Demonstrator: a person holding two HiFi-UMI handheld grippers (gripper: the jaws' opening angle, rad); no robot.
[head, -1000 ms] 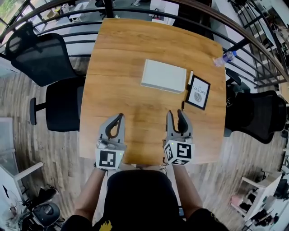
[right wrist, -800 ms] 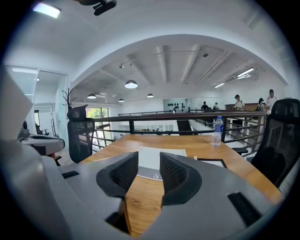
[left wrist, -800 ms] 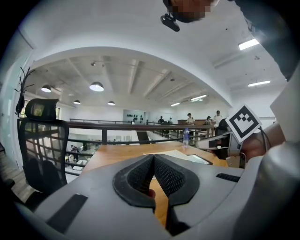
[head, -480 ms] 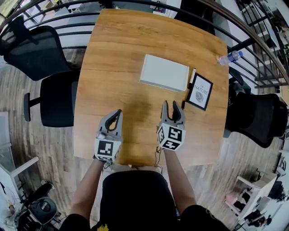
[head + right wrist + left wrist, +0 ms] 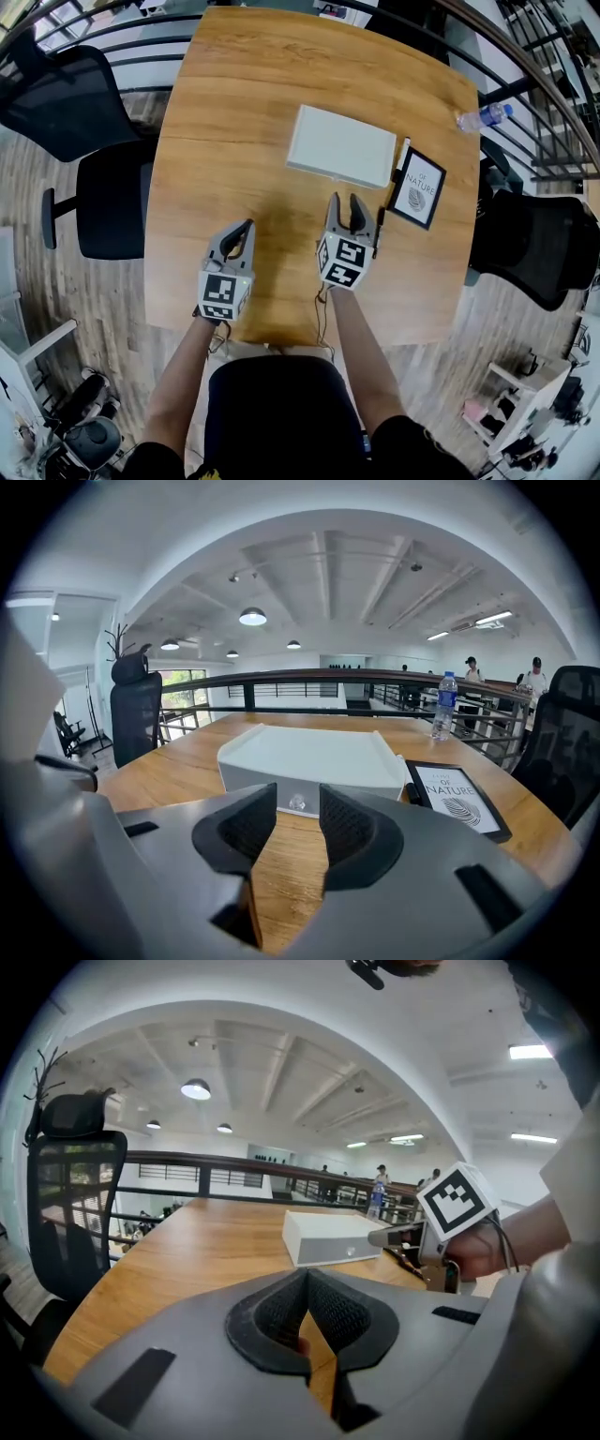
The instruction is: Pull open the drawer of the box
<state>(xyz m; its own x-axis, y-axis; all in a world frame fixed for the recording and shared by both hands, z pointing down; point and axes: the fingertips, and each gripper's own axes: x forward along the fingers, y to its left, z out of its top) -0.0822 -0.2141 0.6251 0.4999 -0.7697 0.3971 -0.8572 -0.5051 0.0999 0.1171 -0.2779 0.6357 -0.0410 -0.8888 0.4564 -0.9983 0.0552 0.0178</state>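
Note:
A flat white box (image 5: 339, 147) lies on the wooden table (image 5: 234, 112), its drawer front facing me. In the right gripper view the box (image 5: 305, 752) fills the middle, and a small clear knob (image 5: 296, 802) on the drawer front shows just beyond the gap between the jaws. My right gripper (image 5: 344, 201) (image 5: 298, 816) is open, a short way in front of the box, with nothing between its pads. My left gripper (image 5: 246, 228) (image 5: 306, 1281) is shut and empty, further back and to the left. From there the box (image 5: 330, 1237) and the right gripper (image 5: 412, 1236) show ahead.
A black-framed picture (image 5: 417, 187) and a dark pen (image 5: 395, 163) lie right of the box. A water bottle (image 5: 485, 117) stands at the table's far right edge. Black office chairs (image 5: 103, 192) (image 5: 530, 253) flank the table, with a railing (image 5: 141, 37) behind.
My right gripper has moved forward over the table toward the front of the box, jaws still open. The left gripper has barely moved.

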